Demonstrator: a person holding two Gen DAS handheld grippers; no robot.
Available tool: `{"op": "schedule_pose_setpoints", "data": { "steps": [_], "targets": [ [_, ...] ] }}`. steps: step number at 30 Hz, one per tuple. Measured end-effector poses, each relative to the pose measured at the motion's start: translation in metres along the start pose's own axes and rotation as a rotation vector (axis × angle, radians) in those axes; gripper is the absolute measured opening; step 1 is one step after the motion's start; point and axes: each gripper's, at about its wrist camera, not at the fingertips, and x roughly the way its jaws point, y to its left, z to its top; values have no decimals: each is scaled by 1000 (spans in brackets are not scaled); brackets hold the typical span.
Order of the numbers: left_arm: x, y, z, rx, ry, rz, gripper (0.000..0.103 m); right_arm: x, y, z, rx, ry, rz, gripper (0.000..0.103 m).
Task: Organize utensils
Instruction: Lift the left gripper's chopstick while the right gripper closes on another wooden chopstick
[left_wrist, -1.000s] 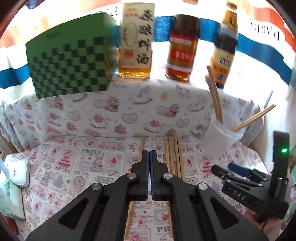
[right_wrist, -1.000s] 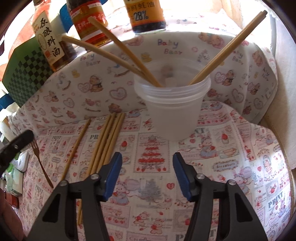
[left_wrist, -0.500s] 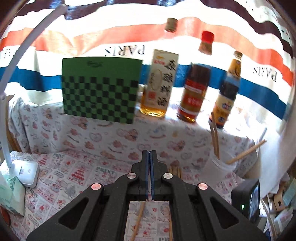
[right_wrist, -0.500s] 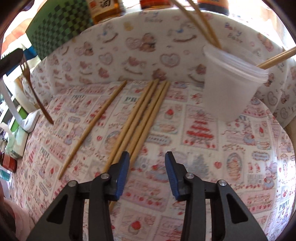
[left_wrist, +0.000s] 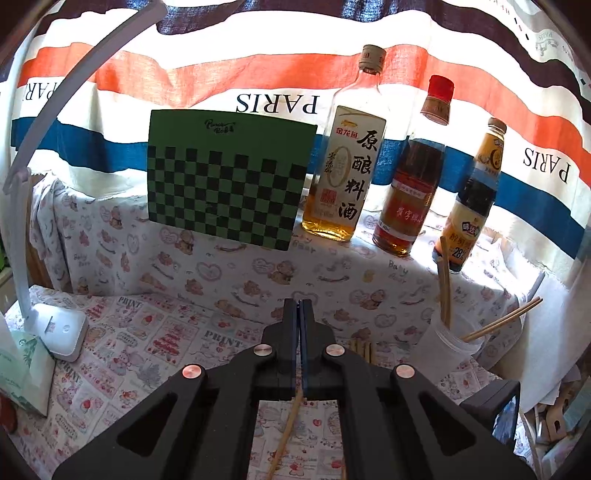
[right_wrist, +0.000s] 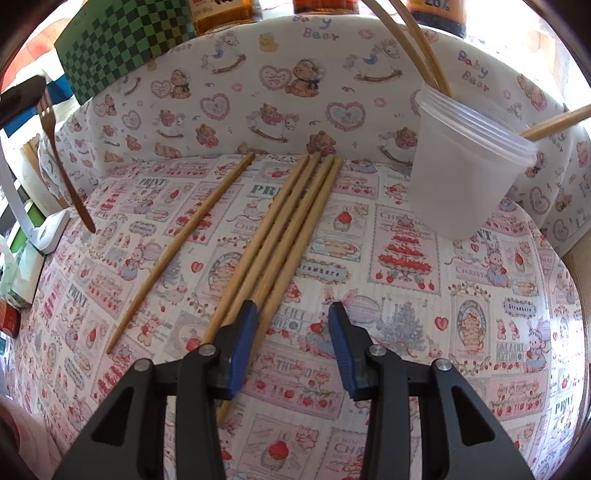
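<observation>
My left gripper (left_wrist: 300, 314) is shut on a small brown fork; in the right wrist view the fork (right_wrist: 62, 166) hangs prongs-up from its dark fingertip (right_wrist: 22, 98) at the far left, above the cloth. My right gripper (right_wrist: 292, 314) is open and empty, low over the near ends of several bundled bamboo chopsticks (right_wrist: 288, 225). A single chopstick (right_wrist: 184, 247) lies to their left. A clear plastic cup (right_wrist: 465, 166) at the right holds several chopsticks; it also shows in the left wrist view (left_wrist: 448, 343).
Three sauce bottles (left_wrist: 345, 177) and a green checkered box (left_wrist: 225, 181) stand on the raised ledge behind. A white lamp base (left_wrist: 59, 332) sits at the left. The patterned cloth (right_wrist: 406, 295) covers the table.
My left gripper has lifted up and back with the fork. My right gripper has moved left from the cup to the chopstick bundle, with its jaws a little narrower.
</observation>
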Motion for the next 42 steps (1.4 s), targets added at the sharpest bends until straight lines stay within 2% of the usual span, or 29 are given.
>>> {"op": "schedule_pose_setpoints", "data": {
  "steps": [2,5,8,12,16,19,23,25,31,35,37,40,42],
  "targets": [
    [-1,0,0,-1,-5,5,1,-1,1,0,-10,1,-29,37],
    [0,0,0,-4,-1,10,1,-2,-4,1,10,10,-29,37],
    [2,2,0,-13,8,11,1,-1,-10,3,28,3,-53,32],
    [3,5,-1,-24,9,13,1,-1,-5,3,-17,-11,-55,30],
    [2,6,0,-30,5,7,1,1,1,1,-14,7,17,30],
    [3,6,-1,-28,6,10,1,1,2,1,-24,8,-12,30],
    [2,8,0,-31,-5,-5,1,5,-14,6,70,23,12,30],
    [2,9,1,-24,-24,-14,1,8,-14,10,51,16,-15,24],
    [10,30,5,-69,-59,-23,1,30,-14,41,74,33,-81,17],
    [20,42,7,-102,-23,-15,1,48,-15,70,93,60,-127,14],
    [23,47,8,-111,-7,-29,1,56,-19,83,126,51,-139,14],
    [27,47,5,-96,-11,-3,1,66,-22,96,160,11,-167,13],
    [30,46,4,-82,-1,6,1,70,-21,101,168,-19,-178,9]
  ]
}}
